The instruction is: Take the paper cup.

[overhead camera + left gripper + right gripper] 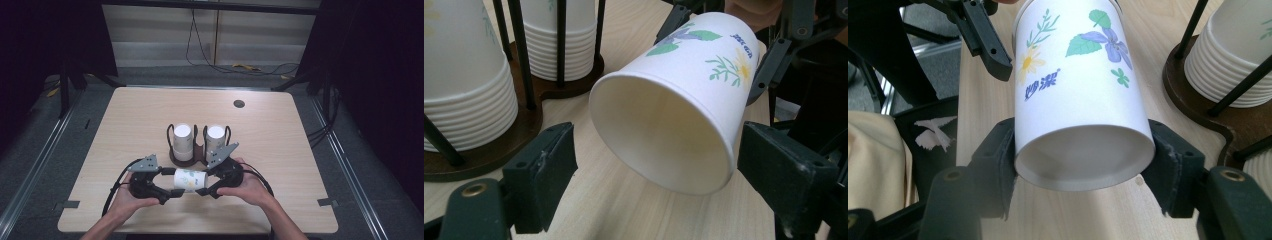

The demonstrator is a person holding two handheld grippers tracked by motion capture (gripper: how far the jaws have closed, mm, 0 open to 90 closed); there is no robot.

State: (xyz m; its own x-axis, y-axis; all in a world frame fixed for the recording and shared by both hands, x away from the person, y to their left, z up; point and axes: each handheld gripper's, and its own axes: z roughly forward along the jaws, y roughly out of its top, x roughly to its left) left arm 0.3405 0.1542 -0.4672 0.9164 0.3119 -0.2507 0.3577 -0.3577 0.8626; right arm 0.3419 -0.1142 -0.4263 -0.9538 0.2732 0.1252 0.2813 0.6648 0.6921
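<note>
A white paper cup [190,180] with a flower print lies on its side above the table's front, between my two grippers. My right gripper [205,182] is shut on the cup's base end; in the right gripper view its jaws [1083,155] press both sides of the cup [1083,100]. My left gripper [170,184] stands open around the rim end. In the left gripper view the cup's mouth [664,130] faces the camera between the left gripper [654,160] jaws: the left jaw stands clear of it, and the right one is close beside the rim.
Just behind the cup, a dark wooden holder [192,159] carries two stacks of cups [182,140] [216,139] inside black wire posts. A round grommet hole [239,103] sits at the table's far right. Cables lie on the floor beyond the table.
</note>
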